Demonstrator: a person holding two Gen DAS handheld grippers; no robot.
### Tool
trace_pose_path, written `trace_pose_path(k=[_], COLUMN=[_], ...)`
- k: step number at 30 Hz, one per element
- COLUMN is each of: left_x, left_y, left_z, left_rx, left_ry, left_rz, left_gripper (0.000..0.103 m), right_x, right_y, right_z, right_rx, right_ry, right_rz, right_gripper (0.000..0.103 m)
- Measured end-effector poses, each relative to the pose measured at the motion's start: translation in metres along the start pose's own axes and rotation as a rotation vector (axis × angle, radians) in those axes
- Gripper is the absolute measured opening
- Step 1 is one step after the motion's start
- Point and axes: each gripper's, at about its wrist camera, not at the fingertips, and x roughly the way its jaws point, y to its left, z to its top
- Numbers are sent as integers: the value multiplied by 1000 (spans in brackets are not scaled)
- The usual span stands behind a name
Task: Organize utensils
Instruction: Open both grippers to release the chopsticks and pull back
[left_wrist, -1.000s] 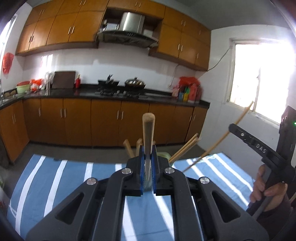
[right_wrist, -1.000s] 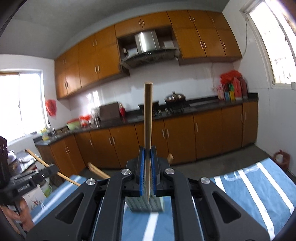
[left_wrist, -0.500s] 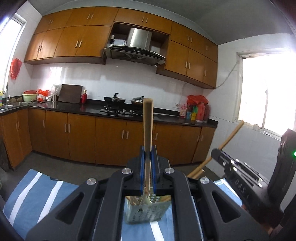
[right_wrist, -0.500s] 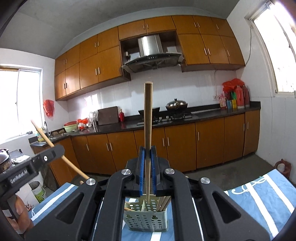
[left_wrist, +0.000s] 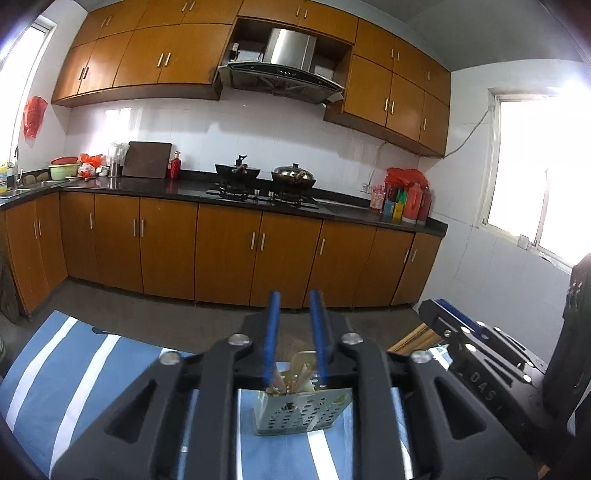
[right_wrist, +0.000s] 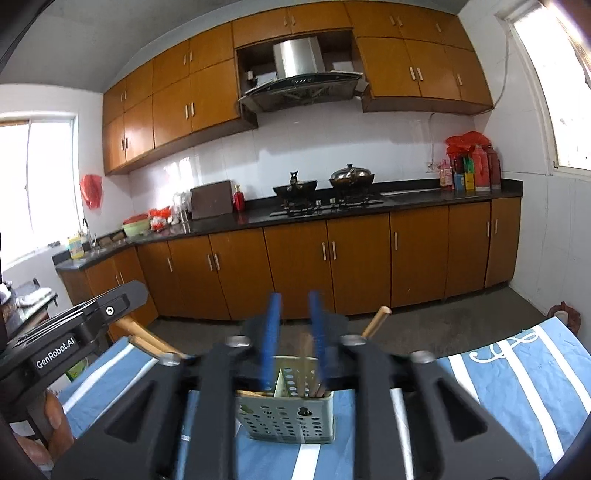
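Observation:
A grey perforated utensil holder (left_wrist: 295, 415) (right_wrist: 286, 417) stands on the blue striped cloth (left_wrist: 74, 373) and holds several wooden utensils. My left gripper (left_wrist: 294, 297) hovers just above it. Its jaws are opening and nothing is pressed between the blue pads. My right gripper (right_wrist: 294, 297) hangs over the same holder, jaws also opening. A blurred wooden stick (right_wrist: 306, 358) shows between its pads, loose, with its lower end in the holder. Each gripper appears in the other's view: the right one (left_wrist: 443, 314) beside the holder, the left one (right_wrist: 122, 299) with a hand (right_wrist: 55, 417) under it.
Wooden handles (right_wrist: 376, 319) (right_wrist: 147, 341) stick out of the holder at slants. The striped cloth (right_wrist: 517, 376) runs to both sides. Beyond the table's far edge are bare floor, brown cabinets (left_wrist: 229, 251) and a stove with pots (right_wrist: 325, 188). A red item (right_wrist: 561, 314) sits on the floor at right.
Each gripper was shut on an upright wooden stick. Both have moved closer over the holder, their jaws have parted, and the sticks have dropped into the holder.

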Motion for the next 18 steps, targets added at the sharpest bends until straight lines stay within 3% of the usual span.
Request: trace_pose_path(k=[5, 8, 13, 15, 18], left_x=[-32, -55, -99, -110, -127], left_y=[9, 17, 30, 32, 32], left_z=[4, -2, -37, -49, -75], left_rx=[-16, -6, 47, 70, 108], left_ry=[-49, -60, -68, -70, -58], left_rz=[1, 28, 112, 143, 186], left_gripper=[42, 56, 92, 99, 99], right_x=[-30, -54, -86, -97, -105], right_y=[-7, -13, -10, -6, 0], right_z=[6, 0, -27, -42, -58], right_rx=[12, 11, -47, -62, -74], right_ry=[-44, -57, -49, -40, -20], right_rz=[2, -9, -52, -69, -92], right_gripper=[41, 59, 87, 95, 100])
